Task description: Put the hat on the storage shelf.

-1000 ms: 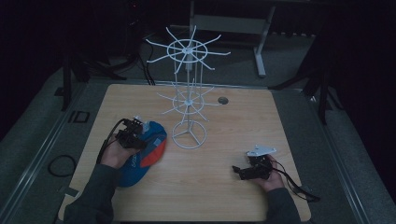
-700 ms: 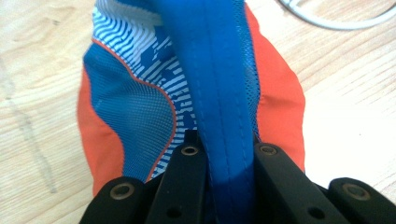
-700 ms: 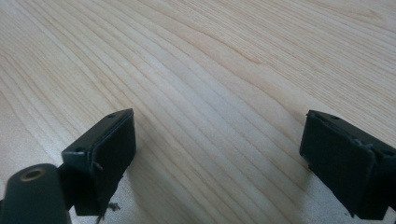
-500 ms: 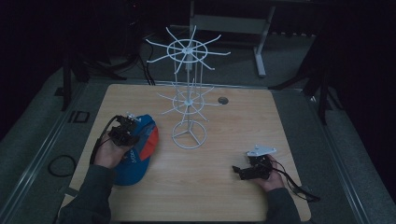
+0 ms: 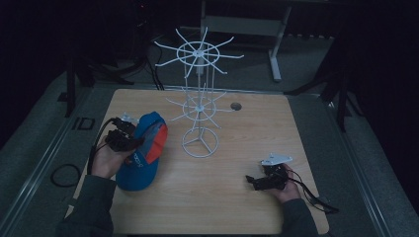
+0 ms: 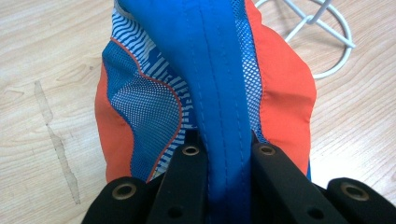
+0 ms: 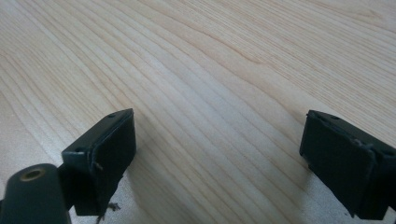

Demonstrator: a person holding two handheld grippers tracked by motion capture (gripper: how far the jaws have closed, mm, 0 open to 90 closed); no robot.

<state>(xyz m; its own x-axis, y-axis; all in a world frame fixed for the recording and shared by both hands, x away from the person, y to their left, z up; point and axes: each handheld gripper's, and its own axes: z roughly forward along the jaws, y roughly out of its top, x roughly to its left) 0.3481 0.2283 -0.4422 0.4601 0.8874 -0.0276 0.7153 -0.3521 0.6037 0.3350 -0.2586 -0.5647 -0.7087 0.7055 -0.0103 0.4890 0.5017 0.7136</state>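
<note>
fingers (image 6: 189,168) clamp cap (image 6: 219,70) | wooden table (image 5: 257,123) | dark room

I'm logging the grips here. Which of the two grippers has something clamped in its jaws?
The left gripper: it is shut on a fold of the blue and orange fabric cap. The right gripper is open over the bare wooden table.
</note>
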